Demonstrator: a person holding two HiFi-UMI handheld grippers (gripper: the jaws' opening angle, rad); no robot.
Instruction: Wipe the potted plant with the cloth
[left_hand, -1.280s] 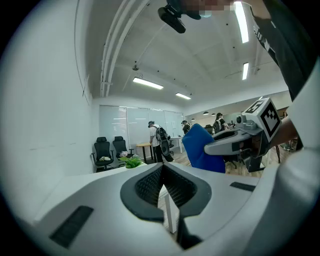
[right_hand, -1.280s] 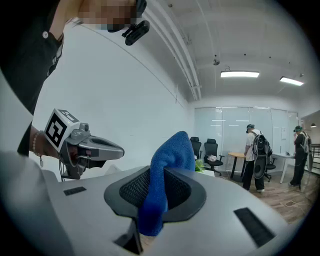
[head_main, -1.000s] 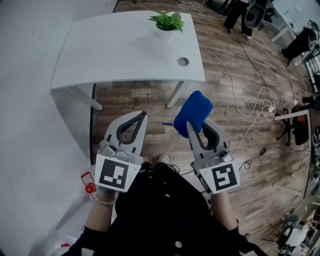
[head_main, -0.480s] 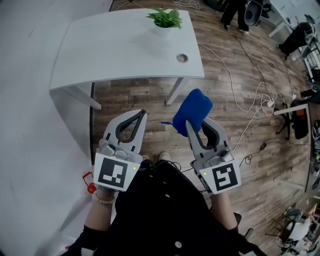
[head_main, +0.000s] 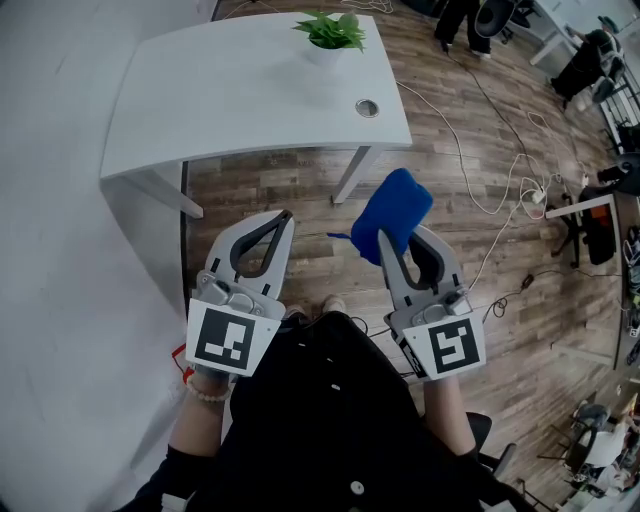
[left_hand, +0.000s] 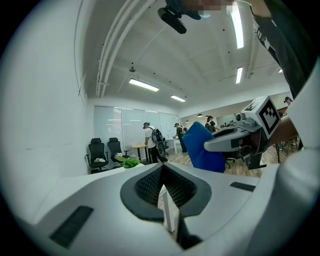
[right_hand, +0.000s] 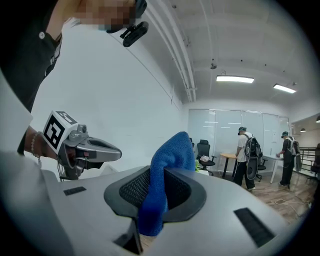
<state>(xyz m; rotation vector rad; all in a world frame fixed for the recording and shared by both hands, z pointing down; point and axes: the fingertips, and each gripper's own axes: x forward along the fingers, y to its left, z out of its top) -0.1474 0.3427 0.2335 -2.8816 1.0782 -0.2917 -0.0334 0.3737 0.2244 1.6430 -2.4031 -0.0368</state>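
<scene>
Pinching the blue cloth (head_main: 393, 213) in the right gripper (head_main: 386, 248), jaws clamped on its fold. Holding the left gripper (head_main: 287, 216) alongside, closed on nothing. Facing the potted plant (head_main: 332, 34) well ahead of both grippers, near the far edge of the table (head_main: 230, 100). Probably risking tipping the plant over by wiping hard with nothing steadying it.

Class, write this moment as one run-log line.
stage: wiping not begun | left gripper: shut, empty | right gripper: shut on cloth | plant: on table, untouched
</scene>
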